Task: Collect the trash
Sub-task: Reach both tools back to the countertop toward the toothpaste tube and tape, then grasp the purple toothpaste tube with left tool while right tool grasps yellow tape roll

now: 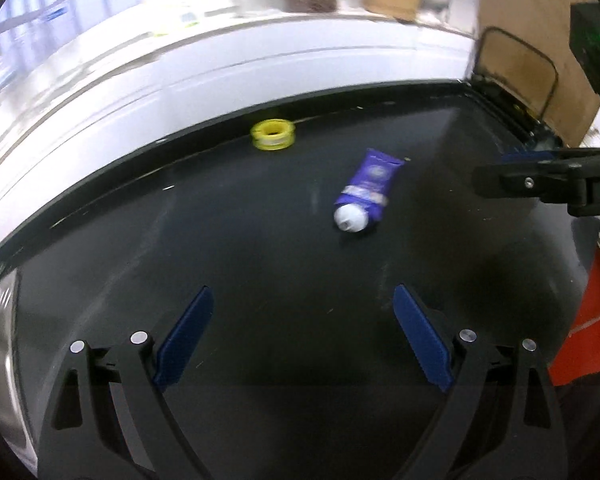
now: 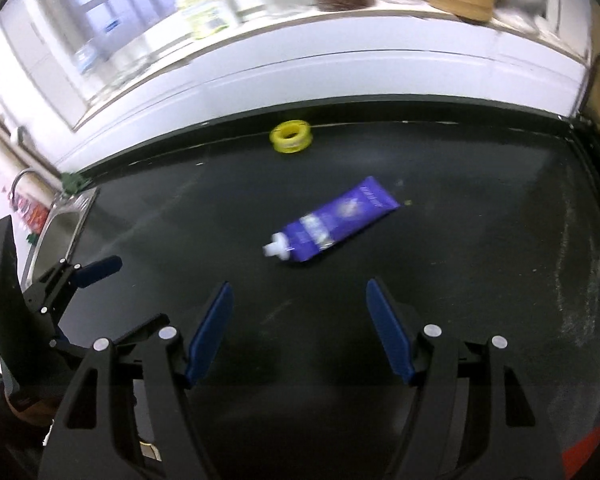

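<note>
A purple tube with a white cap (image 1: 366,193) lies on the black countertop (image 1: 220,248), cap toward me; it also shows in the right wrist view (image 2: 332,224). A yellow tape roll (image 1: 273,135) lies at the counter's back edge, also seen in the right wrist view (image 2: 291,136). My left gripper (image 1: 302,300) is open and empty, above the counter short of the tube. My right gripper (image 2: 298,296) is open and empty, just short of the tube. The right gripper shows at the right edge of the left wrist view (image 1: 540,180); the left gripper shows at the left of the right wrist view (image 2: 96,268).
A white ledge (image 2: 340,76) runs behind the counter, with bottles, jars and a brown box on the shelf above. A steel sink (image 2: 56,236) with a tap is at the left. An orange object (image 1: 592,320) sits at the right. A dark wire frame (image 1: 516,68) stands at the back right corner.
</note>
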`<move>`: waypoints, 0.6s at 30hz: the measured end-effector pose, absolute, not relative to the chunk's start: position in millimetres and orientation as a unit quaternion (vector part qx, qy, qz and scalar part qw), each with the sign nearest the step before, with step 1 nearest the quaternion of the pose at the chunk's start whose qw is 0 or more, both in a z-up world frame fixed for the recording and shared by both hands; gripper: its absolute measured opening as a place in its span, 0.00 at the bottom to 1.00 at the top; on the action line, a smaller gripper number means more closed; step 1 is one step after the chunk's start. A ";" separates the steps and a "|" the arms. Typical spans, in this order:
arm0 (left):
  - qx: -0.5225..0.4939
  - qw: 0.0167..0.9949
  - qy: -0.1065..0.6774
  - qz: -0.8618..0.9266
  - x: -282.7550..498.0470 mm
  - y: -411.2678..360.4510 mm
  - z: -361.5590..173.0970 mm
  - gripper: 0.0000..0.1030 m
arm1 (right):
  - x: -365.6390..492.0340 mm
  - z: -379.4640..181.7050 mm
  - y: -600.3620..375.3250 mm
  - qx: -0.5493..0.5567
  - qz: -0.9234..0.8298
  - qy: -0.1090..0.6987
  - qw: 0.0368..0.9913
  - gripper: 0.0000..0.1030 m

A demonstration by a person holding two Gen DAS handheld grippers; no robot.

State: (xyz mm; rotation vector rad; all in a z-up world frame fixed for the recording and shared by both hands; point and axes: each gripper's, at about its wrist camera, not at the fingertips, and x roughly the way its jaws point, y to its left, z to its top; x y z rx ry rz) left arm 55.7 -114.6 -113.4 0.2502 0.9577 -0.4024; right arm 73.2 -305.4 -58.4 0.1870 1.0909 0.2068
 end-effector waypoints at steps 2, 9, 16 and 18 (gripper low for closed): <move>0.129 0.853 0.463 -0.203 64.4 -128.4 -118.8 0.86 | 79.2 -62.9 -315.8 0.089 0.094 0.519 0.845 0.65; 0.179 0.828 0.472 -0.245 112.5 -182.9 -156.4 0.86 | 113.8 -85.0 -357.3 0.097 0.091 0.537 0.833 0.65; 0.197 0.798 0.490 -0.291 167.3 -227.7 -193.2 0.85 | 144.7 -103.3 -387.9 0.093 0.094 0.559 0.818 0.65; 0.196 0.790 0.497 -0.299 175.6 -233.6 -200.3 0.80 | 157.1 -109.4 -394.1 0.090 0.097 0.564 0.815 0.65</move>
